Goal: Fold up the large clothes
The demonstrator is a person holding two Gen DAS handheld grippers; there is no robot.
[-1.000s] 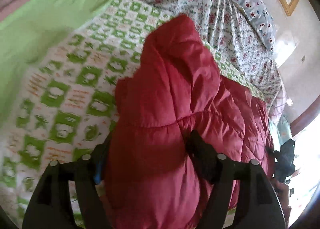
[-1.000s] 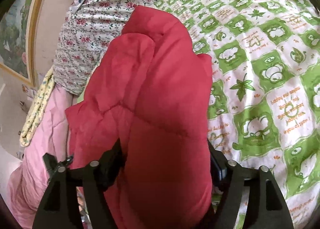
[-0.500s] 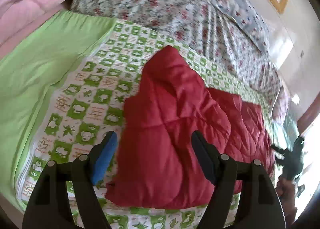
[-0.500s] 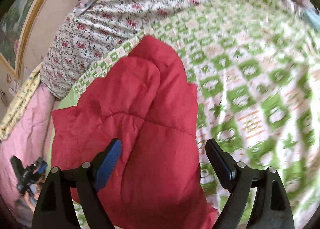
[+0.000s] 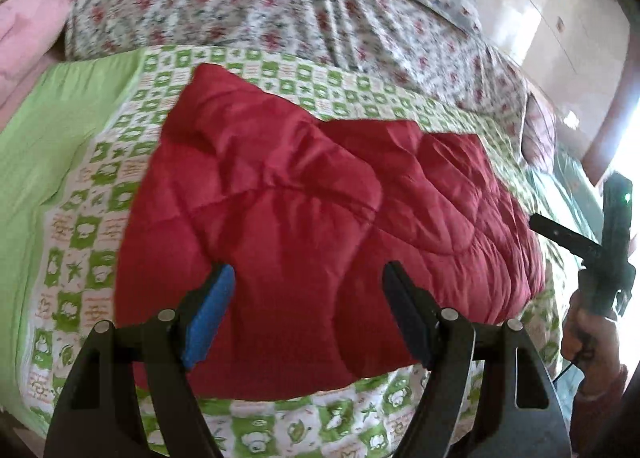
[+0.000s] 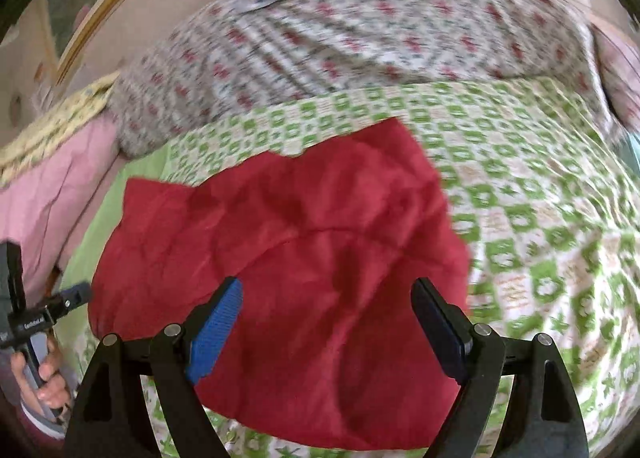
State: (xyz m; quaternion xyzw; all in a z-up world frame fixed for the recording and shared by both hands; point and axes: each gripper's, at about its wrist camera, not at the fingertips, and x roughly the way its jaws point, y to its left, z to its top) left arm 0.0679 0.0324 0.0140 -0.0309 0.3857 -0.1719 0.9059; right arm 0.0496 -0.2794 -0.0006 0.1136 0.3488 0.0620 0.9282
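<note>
A red quilted jacket lies folded on the green-and-white patterned bedsheet; it also shows in the right wrist view. My left gripper is open and empty, hovering above the jacket's near edge. My right gripper is open and empty, also raised above the jacket's near part. The right gripper shows at the right edge of the left wrist view, and the left gripper at the left edge of the right wrist view.
A floral duvet is heaped at the far side of the bed, also in the right wrist view. A pink blanket and plain green sheet lie to the left. A framed picture hangs on the wall.
Both grippers let go of the red jacket, opened, and pulled back and up. The jacket now lies flat and folded on the bed.
</note>
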